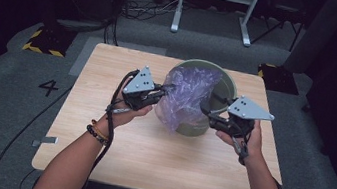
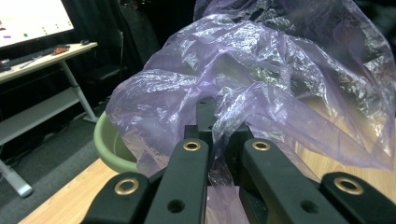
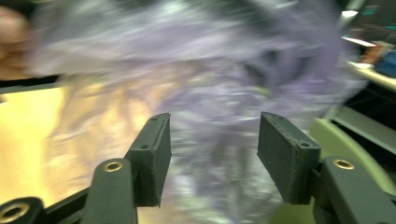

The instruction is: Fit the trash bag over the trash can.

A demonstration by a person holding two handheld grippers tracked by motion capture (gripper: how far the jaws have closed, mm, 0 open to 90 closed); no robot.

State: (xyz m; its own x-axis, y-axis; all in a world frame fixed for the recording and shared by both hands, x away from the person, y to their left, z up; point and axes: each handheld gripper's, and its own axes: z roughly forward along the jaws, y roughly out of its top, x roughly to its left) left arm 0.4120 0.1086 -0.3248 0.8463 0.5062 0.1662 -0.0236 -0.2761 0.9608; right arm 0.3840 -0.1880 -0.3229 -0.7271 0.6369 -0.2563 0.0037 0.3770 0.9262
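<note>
Two grippers work on one thin purple bag (image 1: 187, 97) at a green bin (image 1: 226, 85) that sits on the far side of the wooden table (image 1: 147, 157). The job looks like lining the bin with the bag, and I think it is about half done. Part of the bag already sits in the bin, but a big crumpled piece hangs over the near edge of the bin and down its front.

The left gripper (image 1: 162, 93), just left of the bin, pinches a fold of the bag tight between its jaws. In the left gripper view the plastic bunches up right at the closed jaws. The right gripper (image 1: 207, 111), just right of the bag at the front of the bin, has its jaws apart with nothing pressed between them.

What is left: spread the bag open and pull it around the rim.

Behind the bin stands a white desk frame (image 1: 215, 5) on the floor, well apart. Nothing else on the table blocks the way; only the bag's own crumples do.
</note>
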